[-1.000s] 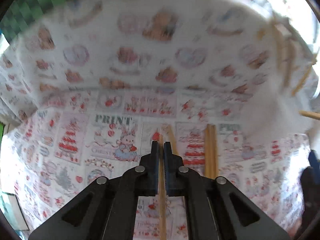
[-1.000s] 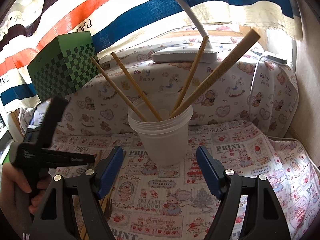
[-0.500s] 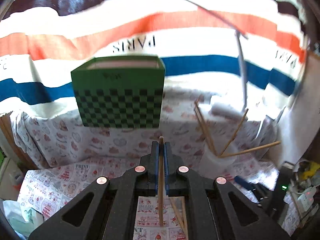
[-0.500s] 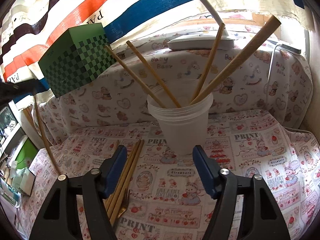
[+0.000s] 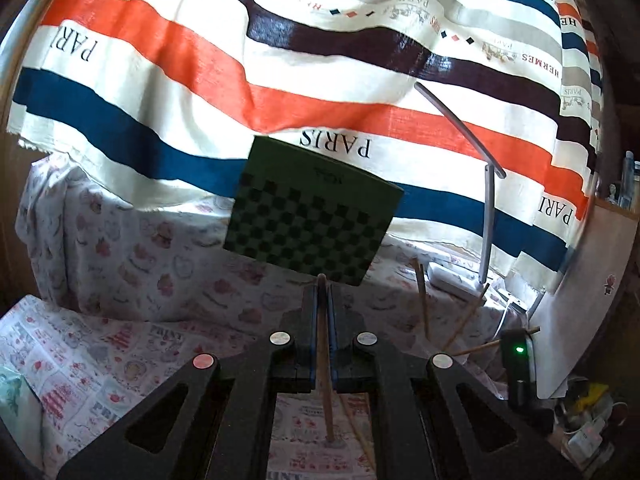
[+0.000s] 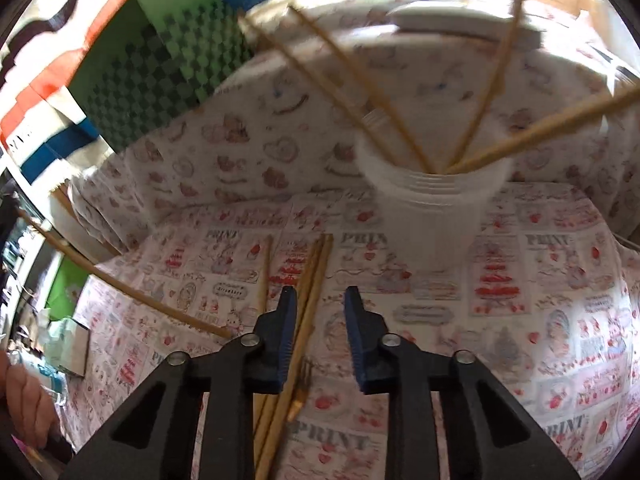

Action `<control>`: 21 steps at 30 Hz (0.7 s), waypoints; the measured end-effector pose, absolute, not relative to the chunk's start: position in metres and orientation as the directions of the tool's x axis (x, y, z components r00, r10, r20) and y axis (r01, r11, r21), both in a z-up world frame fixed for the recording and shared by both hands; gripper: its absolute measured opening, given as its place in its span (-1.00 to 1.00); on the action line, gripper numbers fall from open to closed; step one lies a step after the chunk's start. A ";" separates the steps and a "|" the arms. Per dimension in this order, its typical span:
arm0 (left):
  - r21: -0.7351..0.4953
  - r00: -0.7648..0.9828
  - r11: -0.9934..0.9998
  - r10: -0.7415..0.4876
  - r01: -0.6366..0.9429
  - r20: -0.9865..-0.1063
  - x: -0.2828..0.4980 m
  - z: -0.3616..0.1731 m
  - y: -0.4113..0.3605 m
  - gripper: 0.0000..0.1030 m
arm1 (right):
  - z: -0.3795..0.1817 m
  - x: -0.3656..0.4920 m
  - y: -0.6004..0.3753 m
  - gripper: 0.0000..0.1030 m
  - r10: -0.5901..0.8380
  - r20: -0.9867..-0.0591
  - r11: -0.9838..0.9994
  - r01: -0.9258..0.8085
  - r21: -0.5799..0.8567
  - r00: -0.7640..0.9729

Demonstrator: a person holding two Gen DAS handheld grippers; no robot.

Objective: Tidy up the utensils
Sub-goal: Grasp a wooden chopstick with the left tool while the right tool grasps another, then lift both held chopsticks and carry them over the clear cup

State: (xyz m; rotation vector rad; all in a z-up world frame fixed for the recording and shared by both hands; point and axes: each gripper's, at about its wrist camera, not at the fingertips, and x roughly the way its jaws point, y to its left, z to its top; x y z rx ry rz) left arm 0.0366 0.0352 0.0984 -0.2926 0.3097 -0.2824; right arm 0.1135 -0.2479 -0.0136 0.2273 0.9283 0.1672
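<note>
My left gripper (image 5: pixel 322 292) is shut on a wooden chopstick (image 5: pixel 325 376) and holds it lifted; its lower tip hangs near the printed cloth. The same chopstick (image 6: pixel 132 286) slants across the left of the right wrist view. My right gripper (image 6: pixel 320 300) is open, low over a bundle of loose wooden utensils (image 6: pixel 308 292) lying on the cloth. A translucent plastic cup (image 6: pixel 430 204) stands behind, holding several chopsticks (image 6: pixel 486 88). The cup's sticks (image 5: pixel 422 300) show at the right of the left wrist view.
A green checkered box (image 5: pixel 312 224) stands on the raised ledge at the back, also in the right wrist view (image 6: pixel 160 60). A striped cloth (image 5: pixel 280 60) hangs behind. A white lamp base (image 6: pixel 460 24) sits behind the cup. A fork (image 6: pixel 302 380) lies under the bundle.
My left gripper has lifted the chopstick and tilted up toward the wall. My right gripper has dropped and moved left over the loose utensils, jaws narrower than before.
</note>
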 end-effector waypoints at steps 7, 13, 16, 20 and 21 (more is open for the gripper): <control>-0.259 0.966 0.950 -0.215 0.173 -0.143 0.010 0.107 0.050 -0.94 | -0.038 0.158 -0.234 -0.69 0.171 -0.847 0.975 0.039 0.220 0.503; -0.236 0.975 0.962 -0.175 0.140 -0.136 0.010 0.106 0.057 -0.94 | -0.047 0.172 -0.228 -0.75 0.148 -0.862 0.978 0.056 0.200 0.484; -0.253 0.975 0.958 -0.174 0.136 -0.135 0.011 0.106 0.062 -0.94 | -0.051 0.177 -0.225 -0.75 0.146 -0.872 0.979 0.058 0.195 0.468; -0.250 0.978 0.961 -0.157 0.120 -0.137 0.010 0.105 0.063 -0.94 | -0.056 0.184 -0.219 -0.76 0.126 -0.880 0.983 0.062 0.173 0.458; -0.245 0.978 0.963 -0.154 0.117 -0.138 0.011 0.105 0.063 -0.94 | -0.056 0.185 -0.216 -0.76 0.112 -0.881 0.986 0.057 0.155 0.461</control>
